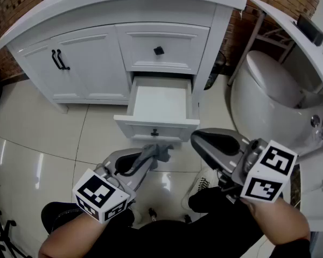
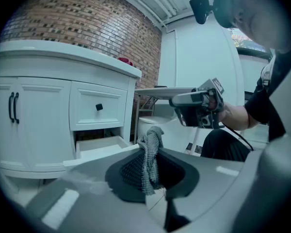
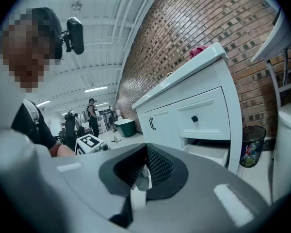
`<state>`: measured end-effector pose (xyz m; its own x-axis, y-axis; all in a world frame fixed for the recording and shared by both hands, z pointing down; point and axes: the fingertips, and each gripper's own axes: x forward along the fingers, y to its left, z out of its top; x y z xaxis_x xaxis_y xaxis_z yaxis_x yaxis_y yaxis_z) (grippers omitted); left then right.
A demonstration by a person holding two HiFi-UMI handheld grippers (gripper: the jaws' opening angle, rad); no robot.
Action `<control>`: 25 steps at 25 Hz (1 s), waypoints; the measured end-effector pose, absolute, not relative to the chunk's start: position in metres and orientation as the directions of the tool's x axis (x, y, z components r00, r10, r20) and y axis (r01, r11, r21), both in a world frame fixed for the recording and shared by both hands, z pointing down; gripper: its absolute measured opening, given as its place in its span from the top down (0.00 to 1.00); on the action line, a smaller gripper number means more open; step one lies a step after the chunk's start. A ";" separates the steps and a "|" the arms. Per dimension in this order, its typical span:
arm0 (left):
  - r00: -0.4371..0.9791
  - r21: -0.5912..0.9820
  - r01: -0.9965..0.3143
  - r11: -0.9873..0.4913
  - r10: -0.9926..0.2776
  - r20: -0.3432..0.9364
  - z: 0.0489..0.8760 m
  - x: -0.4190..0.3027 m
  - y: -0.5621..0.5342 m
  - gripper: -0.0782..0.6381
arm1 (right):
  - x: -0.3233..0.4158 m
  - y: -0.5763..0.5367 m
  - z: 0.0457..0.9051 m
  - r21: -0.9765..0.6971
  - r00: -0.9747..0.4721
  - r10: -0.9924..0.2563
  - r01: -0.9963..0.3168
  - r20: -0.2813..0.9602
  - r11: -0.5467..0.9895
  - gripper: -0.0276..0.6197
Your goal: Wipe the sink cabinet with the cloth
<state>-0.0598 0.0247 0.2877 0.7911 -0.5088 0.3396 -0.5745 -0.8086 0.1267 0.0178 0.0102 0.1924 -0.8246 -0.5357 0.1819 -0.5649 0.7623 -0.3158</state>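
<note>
The white sink cabinet (image 1: 91,58) stands ahead, its lower drawer (image 1: 159,104) pulled open and empty; the upper drawer (image 1: 161,47) is closed. My left gripper (image 1: 151,157) is shut on a grey checked cloth (image 1: 156,152), which bunches up past the jaws just in front of the open drawer. In the left gripper view the cloth (image 2: 149,154) hangs between the dark pads of that gripper (image 2: 148,171). My right gripper (image 1: 202,140) hovers right of the drawer front, shut with nothing in it; the right gripper view shows its pads (image 3: 157,166) meeting, with the cabinet (image 3: 184,115) beyond.
A white toilet (image 1: 269,87) stands right of the cabinet, a white tub rim (image 1: 307,34) beyond it. A bin (image 3: 252,144) sits by the brick wall (image 3: 184,28). A pink object (image 3: 199,50) lies on the countertop. Glossy tile floor (image 1: 37,128) spreads to the left.
</note>
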 end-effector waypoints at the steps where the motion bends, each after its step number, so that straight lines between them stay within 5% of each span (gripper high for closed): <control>1: 0.789 0.137 -0.579 -0.804 -0.510 0.343 0.297 -0.052 0.020 0.83 | 0.020 -0.001 0.191 -0.317 -0.820 -0.545 -0.571 0.176 0.757 0.95; 25: 0.783 0.283 -0.603 -0.746 -0.484 0.391 0.492 0.045 -0.059 0.83 | 0.053 -0.083 0.263 -0.310 -0.777 -0.580 -0.629 0.243 0.713 0.95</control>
<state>0.0453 -0.0585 0.4924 0.7827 -0.4841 0.3912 -0.6028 -0.7460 0.2830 0.0531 -0.0832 0.2625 -0.7773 -0.5803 0.2432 -0.6292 0.7128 -0.3099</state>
